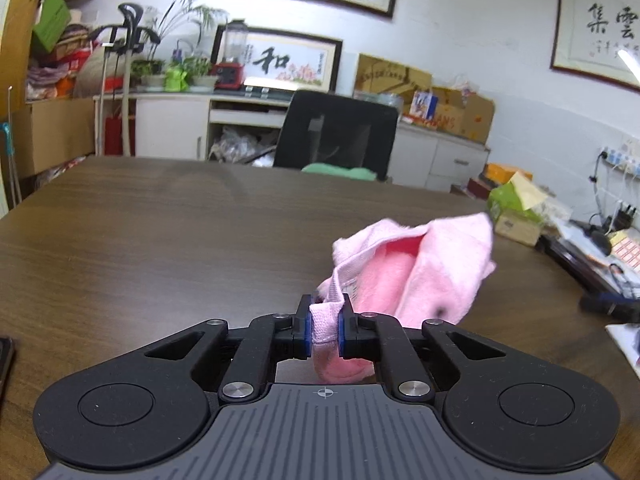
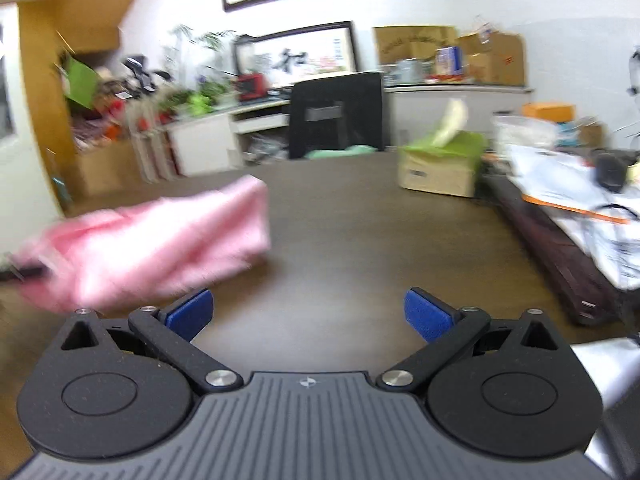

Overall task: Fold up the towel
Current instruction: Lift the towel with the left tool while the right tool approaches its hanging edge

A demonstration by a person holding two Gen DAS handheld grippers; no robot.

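Pinched at one hem corner in the left claw [image 1: 324, 330], the pink towel [image 1: 424, 268] trails away rightward over the counter [image 1: 160, 232], lying up and left of the wide-open, empty right claw [image 2: 308, 314].

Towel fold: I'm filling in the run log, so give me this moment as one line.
left gripper: shut on pink towel | right gripper: open, empty | towel: bunched, unfolded, on table
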